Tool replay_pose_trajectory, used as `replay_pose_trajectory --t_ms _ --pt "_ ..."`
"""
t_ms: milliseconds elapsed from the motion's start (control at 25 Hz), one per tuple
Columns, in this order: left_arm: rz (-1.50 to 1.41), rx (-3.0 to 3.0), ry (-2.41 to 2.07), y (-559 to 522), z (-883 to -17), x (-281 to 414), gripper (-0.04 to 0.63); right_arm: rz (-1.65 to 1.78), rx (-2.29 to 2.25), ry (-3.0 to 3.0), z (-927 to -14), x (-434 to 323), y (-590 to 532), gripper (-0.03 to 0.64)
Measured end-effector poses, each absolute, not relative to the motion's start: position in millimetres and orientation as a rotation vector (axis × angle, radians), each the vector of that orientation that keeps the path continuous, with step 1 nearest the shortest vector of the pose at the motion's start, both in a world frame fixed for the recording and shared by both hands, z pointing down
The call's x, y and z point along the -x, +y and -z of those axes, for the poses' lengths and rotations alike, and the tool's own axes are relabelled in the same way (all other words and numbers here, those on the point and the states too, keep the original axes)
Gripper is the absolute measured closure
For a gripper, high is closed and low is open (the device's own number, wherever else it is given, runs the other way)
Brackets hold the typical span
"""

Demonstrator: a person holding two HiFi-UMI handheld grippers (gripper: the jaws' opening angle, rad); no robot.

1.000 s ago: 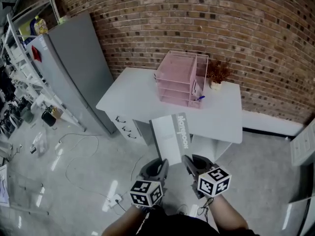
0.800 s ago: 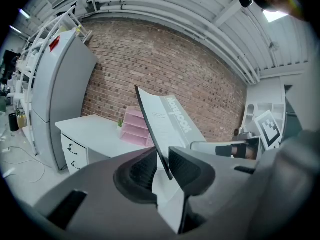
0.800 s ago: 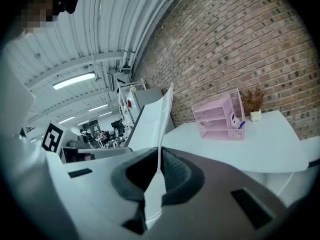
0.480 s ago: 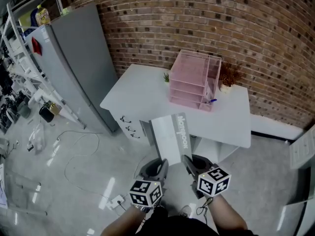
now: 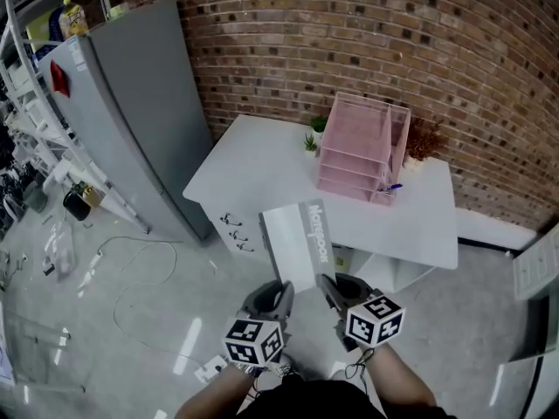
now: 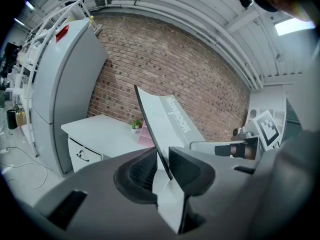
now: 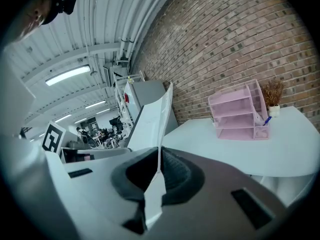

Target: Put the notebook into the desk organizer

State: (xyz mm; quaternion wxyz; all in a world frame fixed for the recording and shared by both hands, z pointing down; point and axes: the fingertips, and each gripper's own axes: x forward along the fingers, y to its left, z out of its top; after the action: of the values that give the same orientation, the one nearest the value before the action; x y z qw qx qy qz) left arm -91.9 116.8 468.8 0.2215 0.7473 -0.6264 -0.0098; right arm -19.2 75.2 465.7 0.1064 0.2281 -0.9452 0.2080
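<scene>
A grey-white notebook (image 5: 297, 244) is held up over the floor, short of the white desk (image 5: 253, 177). My left gripper (image 5: 278, 297) is shut on its near left corner and my right gripper (image 5: 330, 288) is shut on its near right corner. The left gripper view shows the notebook (image 6: 167, 121) rising edge-on from between the pads of the left gripper (image 6: 161, 161). In the right gripper view the notebook (image 7: 152, 115) stands between the pads of the right gripper (image 7: 159, 170). The pink desk organizer (image 5: 358, 151) stands at the desk's back right, also the organizer (image 7: 239, 111) beyond the right jaws.
A tall grey fridge (image 5: 131, 103) stands left of the desk against the brick wall (image 5: 367, 33). A small green plant (image 5: 310, 140) and a dried plant (image 5: 425, 138) flank the organizer; a blue pen (image 5: 390, 187) sits in its side pocket. Cables (image 5: 131, 260) lie on the floor.
Both grippers have carried the notebook toward the desk; the desk and organizer now sit further right in the head view. The grip on the notebook is unchanged.
</scene>
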Motion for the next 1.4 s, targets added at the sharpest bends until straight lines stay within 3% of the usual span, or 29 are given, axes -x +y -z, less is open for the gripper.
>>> replay_pose_trajectory --t_ms 680,1400 --pt "0.018 -1.998 -1.782 85.5 -480.9 148.2 0.523 -0.678 -0.563 -2.776 -482.9 80.3 36.9 0.6" --pt "-0.05 -1.936 -1.718 -44.7 -516.8 110.5 0.523 -0.851 -0.557 -2.687 -521.8 43.5 -94.2 0.601"
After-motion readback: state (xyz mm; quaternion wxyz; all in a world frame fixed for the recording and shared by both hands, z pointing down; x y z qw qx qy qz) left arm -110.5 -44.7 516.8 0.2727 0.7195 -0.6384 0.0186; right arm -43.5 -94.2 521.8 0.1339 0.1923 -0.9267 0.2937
